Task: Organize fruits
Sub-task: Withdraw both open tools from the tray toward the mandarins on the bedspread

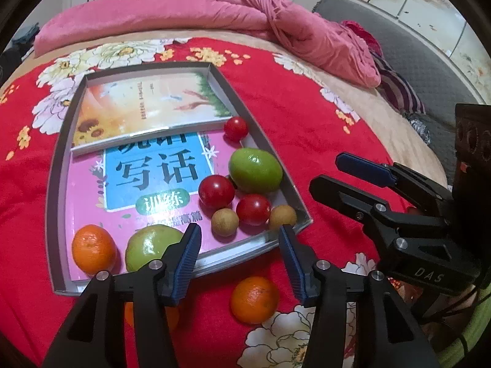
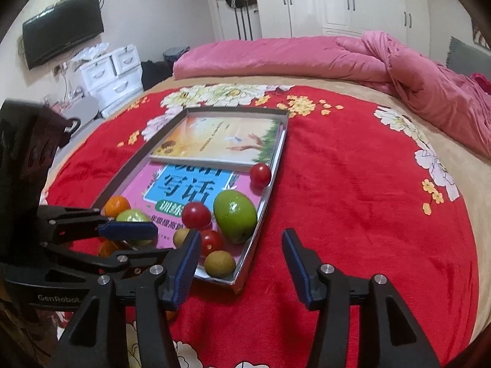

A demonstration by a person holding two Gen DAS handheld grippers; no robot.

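I am holding my left tool (image 1: 239, 263) spread wide and empty over the near rim of the tray (image 1: 61, 159); an orange (image 1: 254, 300) is lying on the red blanket (image 1: 307, 116) just below it, outside the tray; my right tool (image 2: 241, 263) is hovering spread and empty too, over the blanket beside the tray's near corner; inside the tray (on top of two books) another orange (image 1: 93, 250), two green fruits (image 1: 255, 170), three cherry tomatoes (image 1: 216, 191) and two longans (image 1: 225, 222) are sitting; beyond, a pink quilt (image 1: 184, 9) is lying bunched along the bed.
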